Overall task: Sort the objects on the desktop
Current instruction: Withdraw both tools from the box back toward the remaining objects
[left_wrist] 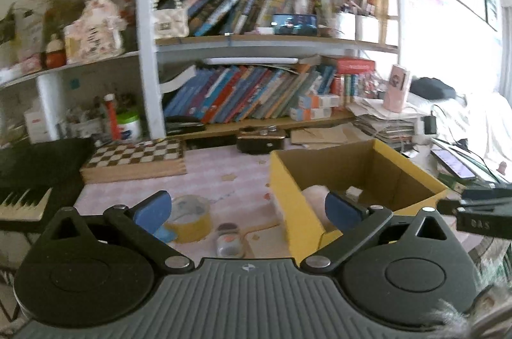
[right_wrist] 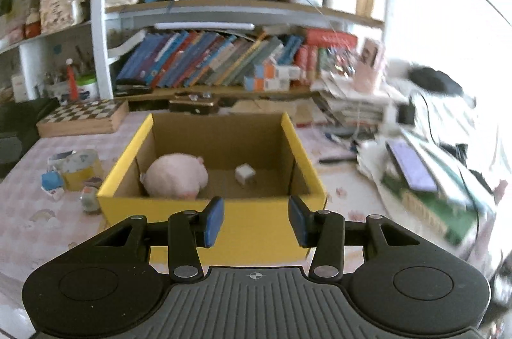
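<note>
A yellow cardboard box point(right_wrist: 224, 230) stands open on the pink desk; it also shows in the left wrist view point(left_wrist: 284, 195). Inside lie a pink plush toy point(right_wrist: 176, 176) and a small white cube point(right_wrist: 244, 173). My right gripper point(right_wrist: 256, 222) is open and empty, just in front of the box's near wall. My left gripper point(left_wrist: 248, 209) is open and empty, above a small jar point(left_wrist: 228, 240) and beside a yellow tape roll point(left_wrist: 192, 220). The tape roll point(right_wrist: 81, 168), a blue-and-white item point(right_wrist: 52, 184) and the small jar point(right_wrist: 89, 198) lie left of the box.
A chessboard box point(left_wrist: 134, 160) and a keyboard point(left_wrist: 22, 201) sit at the left. A dark case point(left_wrist: 260, 140) lies behind the box. A phone point(right_wrist: 411, 166) rests on piled papers and cables at the right. Bookshelves point(right_wrist: 224, 64) stand behind the desk.
</note>
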Demonstrator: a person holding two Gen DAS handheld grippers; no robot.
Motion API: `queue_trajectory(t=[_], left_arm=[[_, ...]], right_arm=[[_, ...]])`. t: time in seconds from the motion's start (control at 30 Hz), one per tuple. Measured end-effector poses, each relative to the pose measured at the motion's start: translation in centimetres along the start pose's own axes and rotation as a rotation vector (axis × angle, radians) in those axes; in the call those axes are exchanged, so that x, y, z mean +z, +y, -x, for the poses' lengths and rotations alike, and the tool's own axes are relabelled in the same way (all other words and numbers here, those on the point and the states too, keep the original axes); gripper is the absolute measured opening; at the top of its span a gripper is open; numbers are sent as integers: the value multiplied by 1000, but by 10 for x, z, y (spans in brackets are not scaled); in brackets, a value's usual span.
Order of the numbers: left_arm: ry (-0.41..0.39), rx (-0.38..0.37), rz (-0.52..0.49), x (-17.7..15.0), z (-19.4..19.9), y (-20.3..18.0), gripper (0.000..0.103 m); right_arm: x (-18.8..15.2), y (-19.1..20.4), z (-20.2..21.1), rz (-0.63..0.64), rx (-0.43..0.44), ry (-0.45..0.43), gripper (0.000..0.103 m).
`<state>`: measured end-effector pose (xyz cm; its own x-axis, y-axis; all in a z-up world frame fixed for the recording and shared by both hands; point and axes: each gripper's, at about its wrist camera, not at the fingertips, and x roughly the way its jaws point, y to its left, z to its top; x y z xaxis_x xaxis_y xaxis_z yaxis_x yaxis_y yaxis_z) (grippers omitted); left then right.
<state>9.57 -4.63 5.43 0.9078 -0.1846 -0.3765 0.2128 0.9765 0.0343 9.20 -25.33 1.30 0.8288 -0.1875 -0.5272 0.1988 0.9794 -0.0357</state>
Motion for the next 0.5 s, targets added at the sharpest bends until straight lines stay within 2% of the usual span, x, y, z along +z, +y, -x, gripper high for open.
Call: queue_trajectory(t=[0.3,0.5], left_arm=[[37,57,35,-33,24,37,103],[77,63,44,-52,31,55,103]], right_arm=[[-37,31,18,-19,-36,53,45],[-54,45,21,-49,-55,96,45]])
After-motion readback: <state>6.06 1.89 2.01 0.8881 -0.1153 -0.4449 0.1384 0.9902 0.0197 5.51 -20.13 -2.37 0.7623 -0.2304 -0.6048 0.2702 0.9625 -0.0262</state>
